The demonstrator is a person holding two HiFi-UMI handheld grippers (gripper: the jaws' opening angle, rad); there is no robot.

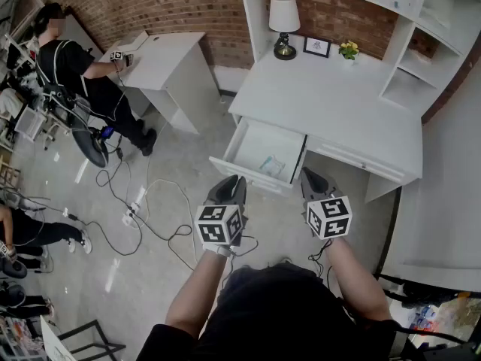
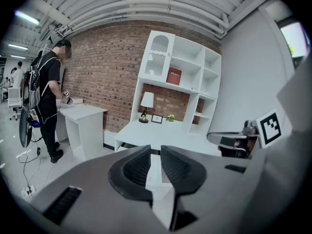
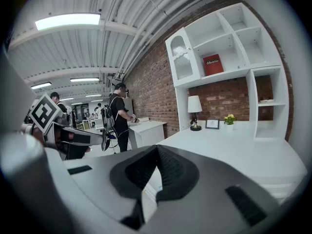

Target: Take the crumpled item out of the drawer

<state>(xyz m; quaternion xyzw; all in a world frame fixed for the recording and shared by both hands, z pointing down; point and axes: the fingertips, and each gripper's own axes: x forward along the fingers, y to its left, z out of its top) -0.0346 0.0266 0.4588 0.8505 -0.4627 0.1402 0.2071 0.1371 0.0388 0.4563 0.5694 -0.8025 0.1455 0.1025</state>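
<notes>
The white desk (image 1: 331,96) has its left drawer (image 1: 252,143) pulled out. A pale crumpled item (image 1: 272,165) lies inside it, near the front right. My left gripper (image 1: 236,179) hovers above the drawer's front edge, apart from the item. In the left gripper view my left gripper (image 2: 155,150) shows a narrow gap between its jaws with nothing in it. My right gripper (image 1: 308,173) hangs just right of the drawer, level with its front. In the right gripper view my right gripper (image 3: 157,147) has its jaws shut tip to tip, empty.
On the desk stand a lamp (image 1: 284,25), a small picture frame (image 1: 316,47) and a flower pot (image 1: 348,50), under a shelf unit with a red book (image 2: 174,75). A person (image 1: 71,70) works at a second white desk (image 1: 169,62). Cables (image 1: 143,209) trail over the floor.
</notes>
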